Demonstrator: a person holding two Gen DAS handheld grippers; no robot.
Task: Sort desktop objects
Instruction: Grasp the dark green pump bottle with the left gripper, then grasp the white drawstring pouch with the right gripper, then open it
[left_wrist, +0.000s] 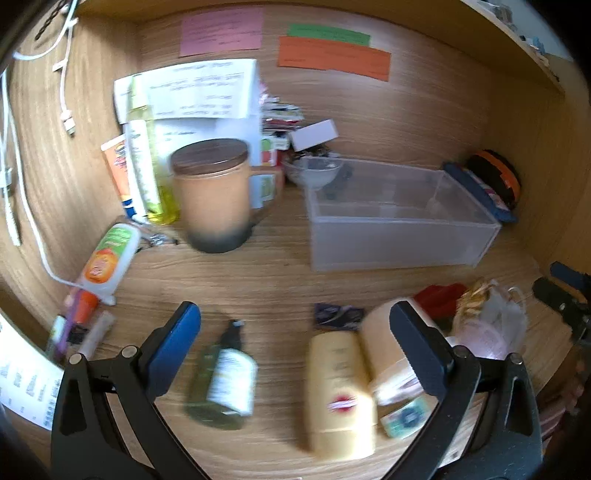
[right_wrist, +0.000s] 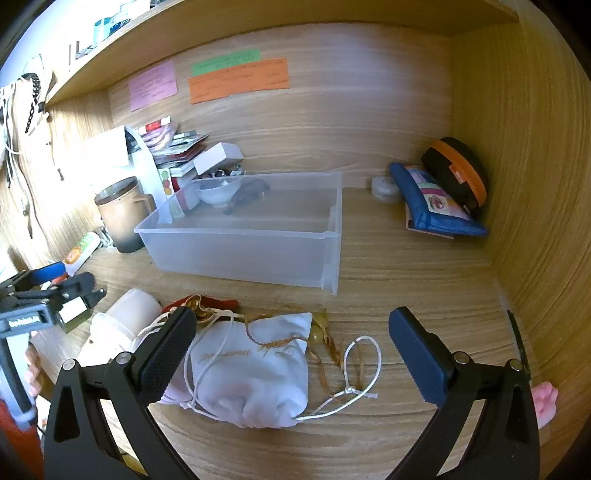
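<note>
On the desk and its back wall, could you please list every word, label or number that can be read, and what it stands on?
None can be read.
Pink note, green note, orange note: writing too small.
White sheets: print blurred.
Yellow bottle, green bottle: labels blurred.
White pouch: gold script illegible.

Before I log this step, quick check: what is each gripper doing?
Left gripper: open, holding nothing, over the green bottle and yellow bottle.
Right gripper: open, holding nothing, over the white drawstring pouch.
</note>
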